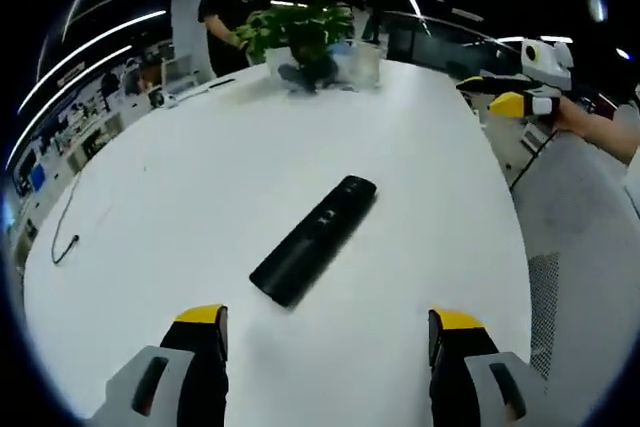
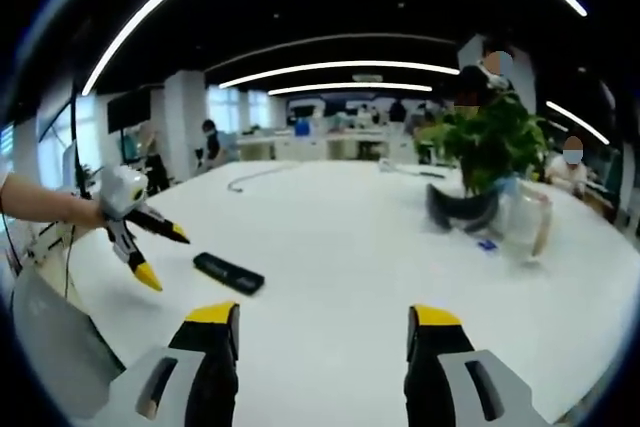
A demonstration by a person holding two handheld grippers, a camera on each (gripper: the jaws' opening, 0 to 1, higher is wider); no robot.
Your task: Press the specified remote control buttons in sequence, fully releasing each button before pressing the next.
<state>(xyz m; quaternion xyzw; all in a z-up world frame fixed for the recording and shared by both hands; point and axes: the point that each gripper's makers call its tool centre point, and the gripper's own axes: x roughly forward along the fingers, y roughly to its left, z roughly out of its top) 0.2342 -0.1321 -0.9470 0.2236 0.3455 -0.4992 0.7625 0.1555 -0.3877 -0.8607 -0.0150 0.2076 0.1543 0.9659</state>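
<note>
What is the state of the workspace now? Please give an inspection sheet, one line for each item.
Surface: round white table, mostly bare.
Job's things: black remote control lies flat near the table's middle, untouched; also seen in the right gripper view.
Clutter: potted green plant in a clear container at the far edge; a dark object beside it, too blurred to name.
Grippers: left gripper open, above the table short of the remote; right gripper open, held in the air off the table's edge, holding nothing.
Cables: thin dark cable lies loose near the table's edge.
Surroundings: open office with ceiling light strips; people at the back.
</note>
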